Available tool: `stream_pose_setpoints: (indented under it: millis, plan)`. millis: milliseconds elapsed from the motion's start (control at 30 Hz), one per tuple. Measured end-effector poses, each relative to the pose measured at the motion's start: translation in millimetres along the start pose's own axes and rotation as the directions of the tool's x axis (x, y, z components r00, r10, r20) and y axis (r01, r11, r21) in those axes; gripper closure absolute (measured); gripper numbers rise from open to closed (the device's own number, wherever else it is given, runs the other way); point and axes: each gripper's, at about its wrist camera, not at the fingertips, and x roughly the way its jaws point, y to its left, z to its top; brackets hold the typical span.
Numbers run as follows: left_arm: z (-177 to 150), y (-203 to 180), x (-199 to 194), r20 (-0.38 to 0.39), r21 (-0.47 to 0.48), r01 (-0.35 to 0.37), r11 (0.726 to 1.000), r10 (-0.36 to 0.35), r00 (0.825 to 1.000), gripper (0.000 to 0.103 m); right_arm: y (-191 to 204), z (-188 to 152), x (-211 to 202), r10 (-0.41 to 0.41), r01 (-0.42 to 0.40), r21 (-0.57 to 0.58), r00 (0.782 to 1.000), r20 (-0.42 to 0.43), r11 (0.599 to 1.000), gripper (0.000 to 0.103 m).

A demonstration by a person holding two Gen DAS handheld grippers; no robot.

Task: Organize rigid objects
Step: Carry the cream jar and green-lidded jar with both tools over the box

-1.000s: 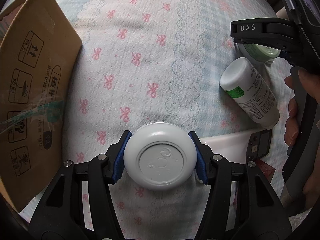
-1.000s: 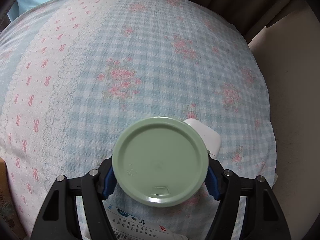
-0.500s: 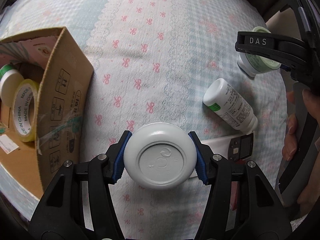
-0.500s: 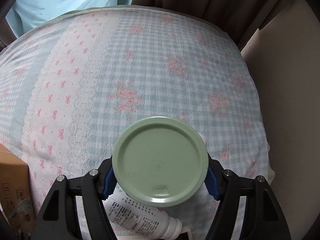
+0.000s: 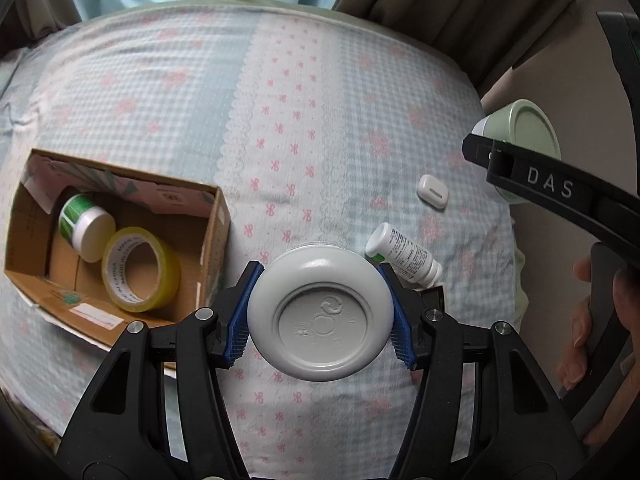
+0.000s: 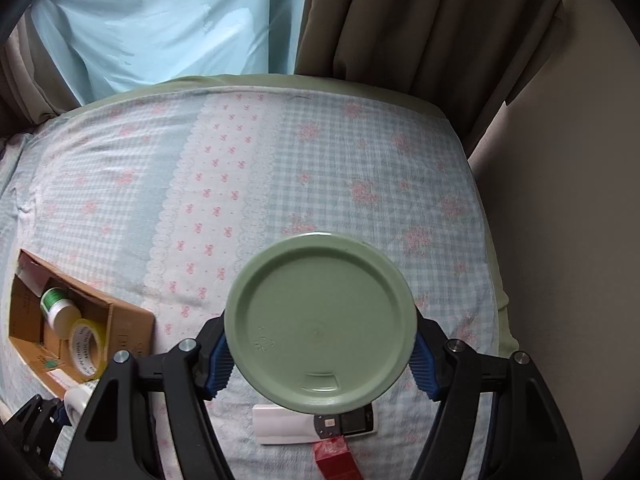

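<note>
My left gripper (image 5: 322,320) is shut on a round white jar (image 5: 320,312), held above the bed. My right gripper (image 6: 320,356) is shut on a pale green-lidded jar (image 6: 320,324), also lifted; it shows at the right of the left wrist view (image 5: 528,128). An open cardboard box (image 5: 216,232) lies at the left, holding a yellow tape roll (image 5: 140,270) and a green-labelled white jar (image 5: 86,228). The box also shows in the right wrist view (image 6: 132,328).
On the checked bedspread lie a white bottle (image 5: 404,256), a small white case (image 5: 432,192), a white remote (image 6: 312,424) and a red item (image 6: 334,460). Curtains (image 6: 400,20) hang behind the bed. A beige wall (image 6: 568,200) is at the right.
Both grippers have risen and pulled back with their jars. The whole bed, the open box and its contents, the small white case and the remote have come into view.
</note>
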Motion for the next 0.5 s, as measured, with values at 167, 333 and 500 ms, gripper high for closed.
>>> stream_pose_setpoints:
  millis: [167, 333, 500]
  plan:
    - [8.3, 30.2, -53.8, 0.063, 0.024, -0.002, 1.000, 0.001, 0.998, 0.049, 32.1, -4.0, -52.9, 0.069, -0.069, -0.002, 0.998, 0.012, 0.998, 0.036]
    - [10.4, 84.4, -96.9, 0.077, 0.072, -0.024, 0.997, 0.018, 0.997, 0.049, 76.9, -15.8, -95.4, 0.128, -0.128, 0.020, 0.992, 0.012, 0.992, 0.036]
    - [8.9, 153.0, -128.4, 0.064, 0.119, -0.040, 0.992, 0.032, 0.997, 0.049, 137.2, -31.8, -126.0, 0.161, -0.161, 0.042, 0.987, 0.007, 0.986, 0.036]
